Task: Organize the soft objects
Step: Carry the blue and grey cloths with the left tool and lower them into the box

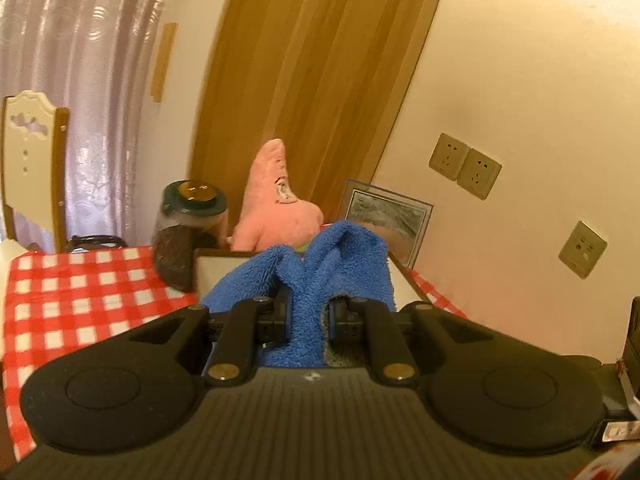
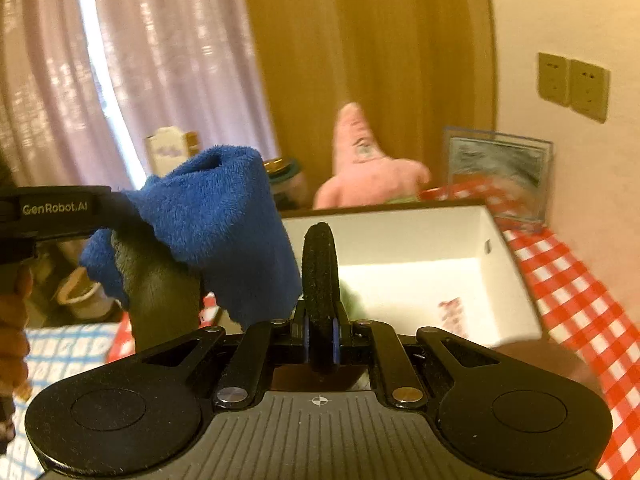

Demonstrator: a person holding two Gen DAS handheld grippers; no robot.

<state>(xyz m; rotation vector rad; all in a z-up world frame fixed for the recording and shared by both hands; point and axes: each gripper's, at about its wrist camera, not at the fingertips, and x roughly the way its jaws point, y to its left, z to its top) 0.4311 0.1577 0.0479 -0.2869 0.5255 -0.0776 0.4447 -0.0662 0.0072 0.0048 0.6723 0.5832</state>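
The right gripper [image 2: 320, 340] pinches a dark, fuzzy rounded edge [image 2: 320, 272] above an open white box [image 2: 492, 232] on a red checked tablecloth [image 2: 580, 300]. To its left the other gripper [image 2: 56, 210] holds a blue towel [image 2: 220, 216]. Behind the box stands a pink starfish plush [image 2: 368, 172].

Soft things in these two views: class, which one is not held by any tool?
The pink star plush, which sits alone behind the white box. The blue towel is pinched in the left tool, and the dark fuzzy piece in the right tool.
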